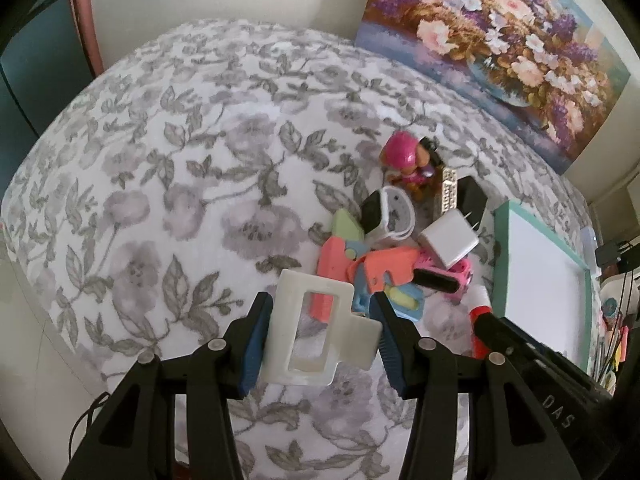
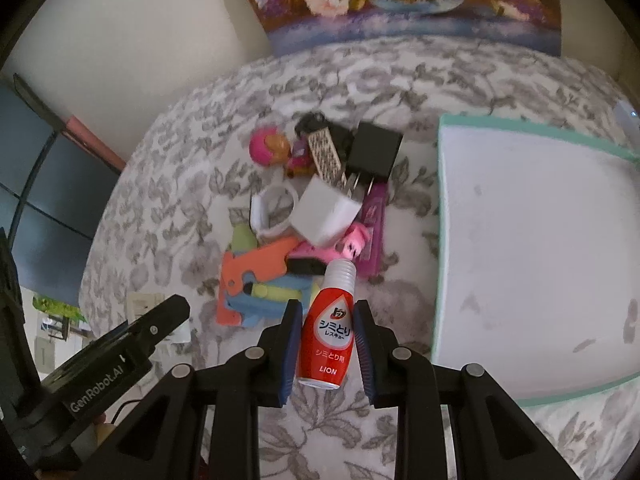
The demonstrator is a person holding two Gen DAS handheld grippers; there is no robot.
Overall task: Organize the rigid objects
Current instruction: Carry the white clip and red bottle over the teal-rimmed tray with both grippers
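Observation:
My left gripper (image 1: 320,340) is shut on a white flat plastic piece (image 1: 316,332) with a rectangular cut-out, held above the floral cloth. My right gripper (image 2: 326,344) is shut on a small red bottle (image 2: 327,332) with a white ribbed cap, label facing the camera. Beyond both lies a pile: a white charger cube (image 2: 322,210), a black adapter (image 2: 374,152), a pink-helmeted toy figure (image 1: 408,158), a white watch (image 1: 390,212), and orange puzzle pieces (image 2: 252,268) among blue and green ones. In the left wrist view the red bottle (image 1: 480,312) shows at right.
A white tray with a teal rim (image 2: 440,240) lies right of the pile, and its teal rim (image 1: 500,264) also shows in the left wrist view. A flower painting (image 1: 492,40) leans on the wall behind. The left gripper's body (image 2: 120,356) crosses the lower left of the right wrist view.

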